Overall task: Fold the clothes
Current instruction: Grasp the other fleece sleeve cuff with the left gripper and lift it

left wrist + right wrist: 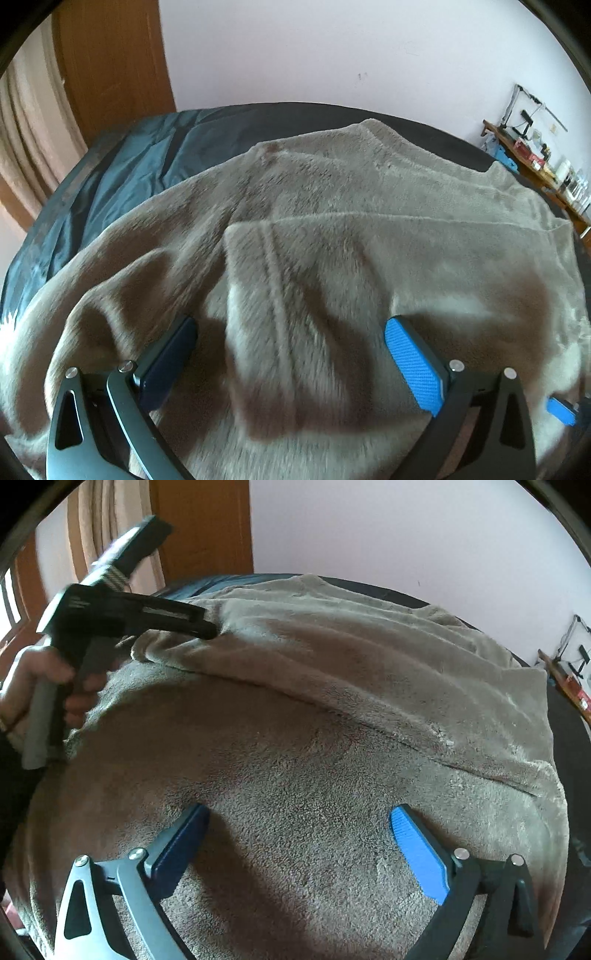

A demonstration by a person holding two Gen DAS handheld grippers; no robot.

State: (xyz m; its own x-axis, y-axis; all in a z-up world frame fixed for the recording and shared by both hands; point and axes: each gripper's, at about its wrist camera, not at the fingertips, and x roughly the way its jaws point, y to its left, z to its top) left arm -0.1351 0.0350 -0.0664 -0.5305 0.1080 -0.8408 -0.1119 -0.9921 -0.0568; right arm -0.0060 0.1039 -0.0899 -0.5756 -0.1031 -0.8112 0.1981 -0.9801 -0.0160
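A large grey-beige fleece garment point(332, 192) lies spread over the bed, with one part folded over onto itself and showing a seamed edge point(273, 280). My left gripper point(291, 332) hovers low over that folded part, its jaws wide apart and nothing pinched between its pads point(413, 358). In the right wrist view the fleece garment point(332, 709) fills the frame. My right gripper point(299, 827) stands open just above its flat near layer, holding nothing. The left gripper point(207, 629), held by a hand point(44, 672), points at a raised fold at the upper left.
A dark teal sheet point(122, 177) covers the bed to the left of the garment. A wooden door point(110, 74) and a curtain point(26, 122) stand behind it. A cluttered wooden shelf point(535, 158) runs along the wall at the right.
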